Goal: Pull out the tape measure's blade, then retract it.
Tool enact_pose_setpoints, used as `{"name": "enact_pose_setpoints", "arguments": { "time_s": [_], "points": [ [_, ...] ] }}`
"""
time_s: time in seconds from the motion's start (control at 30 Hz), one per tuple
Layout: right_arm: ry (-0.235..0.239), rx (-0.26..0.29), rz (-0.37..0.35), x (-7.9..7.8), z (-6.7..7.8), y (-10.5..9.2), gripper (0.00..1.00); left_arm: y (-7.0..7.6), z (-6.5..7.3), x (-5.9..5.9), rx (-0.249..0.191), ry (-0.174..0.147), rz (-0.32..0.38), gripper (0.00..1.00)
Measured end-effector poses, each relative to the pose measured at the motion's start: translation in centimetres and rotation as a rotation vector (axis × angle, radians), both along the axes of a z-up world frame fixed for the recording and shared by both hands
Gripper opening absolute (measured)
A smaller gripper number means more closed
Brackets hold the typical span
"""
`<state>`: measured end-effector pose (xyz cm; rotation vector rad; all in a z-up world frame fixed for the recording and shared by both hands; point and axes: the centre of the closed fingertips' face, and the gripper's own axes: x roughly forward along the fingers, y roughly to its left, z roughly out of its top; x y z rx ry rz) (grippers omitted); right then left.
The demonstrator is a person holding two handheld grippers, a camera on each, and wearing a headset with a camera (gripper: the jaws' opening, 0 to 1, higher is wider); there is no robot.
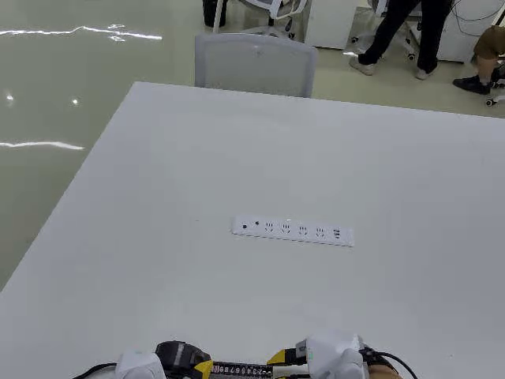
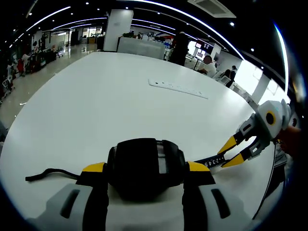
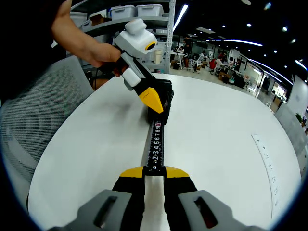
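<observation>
A white worktop [image 1: 158,237] is seen stretching away. A white power strip [image 1: 293,230] is laid flat near its middle, with its sockets set in one row. A grey chair [image 1: 255,65] is placed at the far edge, its back turned to the worktop. A glossy pale-green floor [image 1: 55,95] is seen to the left, and streaks of light are reflected in it. Beyond the chair, a standing person's legs [image 1: 402,35] in dark trousers are seen. In the right gripper view, a mesh chair back [image 3: 33,130] is seen at the left, and shelves [image 3: 120,14] stacked with boxes are seen behind. In the left gripper view, long ceiling lights [image 2: 144,7] are seen overhead.
</observation>
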<state>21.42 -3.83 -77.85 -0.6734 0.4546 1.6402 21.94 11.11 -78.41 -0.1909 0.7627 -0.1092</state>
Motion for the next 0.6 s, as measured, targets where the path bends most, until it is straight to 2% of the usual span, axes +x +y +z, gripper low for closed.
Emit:
{"name": "enact_pose_setpoints", "arguments": {
  "time_s": [0.6],
  "points": [
    [-0.006, 0.001, 0.008, -0.06, 0.04, 0.58, 0.13, 0.34, -0.74, 0.15, -0.009, 0.002, 0.001, 0.58]
  ]
}}
